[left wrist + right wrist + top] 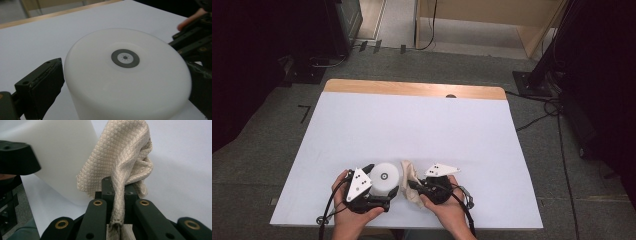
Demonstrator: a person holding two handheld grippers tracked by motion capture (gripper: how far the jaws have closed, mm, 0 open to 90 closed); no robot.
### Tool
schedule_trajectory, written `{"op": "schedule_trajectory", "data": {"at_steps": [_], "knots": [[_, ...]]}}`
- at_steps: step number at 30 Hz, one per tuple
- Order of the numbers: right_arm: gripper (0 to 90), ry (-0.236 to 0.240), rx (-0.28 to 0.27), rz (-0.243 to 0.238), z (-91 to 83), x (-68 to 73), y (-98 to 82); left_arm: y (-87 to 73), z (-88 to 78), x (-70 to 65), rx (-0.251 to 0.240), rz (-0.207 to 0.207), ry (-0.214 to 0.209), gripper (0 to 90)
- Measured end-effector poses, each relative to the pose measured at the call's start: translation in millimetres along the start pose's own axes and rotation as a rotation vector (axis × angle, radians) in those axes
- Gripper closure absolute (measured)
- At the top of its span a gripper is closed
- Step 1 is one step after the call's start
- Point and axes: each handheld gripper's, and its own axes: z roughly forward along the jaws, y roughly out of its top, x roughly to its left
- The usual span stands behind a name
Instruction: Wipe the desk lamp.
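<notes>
L tongs (384, 192) clamp white cylinder (383, 178); R tongs (413, 187) pinch beige cloth (411, 176).

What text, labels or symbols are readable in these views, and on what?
No words, brands or numbers can be read.
White round lamp: a grey ring on its top with a small sun-like sign inside, no lettering.
Beige cloth: woven diamond pattern, no label.
Grey plates on the grippers, high view: dark dots, not text.
</notes>
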Motion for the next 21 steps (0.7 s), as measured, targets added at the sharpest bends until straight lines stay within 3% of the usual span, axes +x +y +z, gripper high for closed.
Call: {"op": "schedule_trajectory", "data": {"at_steps": [4,6,9,17,21], "knots": [[84.6,-0.001,0.006,-0.003,2.0,-0.2,-1.2,-2.5,3.3,-5.1,0.008,0.000,0.024,0.0],[84.6,-0.002,0.018,-0.004,2.7,-0.2,-1.9,-3.8,1.5,-3.1,-0.012,-0.004,0.034,8.2],[84.6,-0.002,0.016,-0.004,3.5,-0.6,-2.4,-4.1,0.7,-1.3,-0.007,0.013,0.034,8.4],[84.6,0.010,0.028,-0.009,4.8,0.2,-2.9,-4.4,0.9,20.3,-0.024,0.131,-0.130,8.5],[84.6,0.023,0.055,-0.019,12.4,5.0,-6.0,-5.0,2.2,24.3,-0.027,0.121,-0.161,8.5]]}}
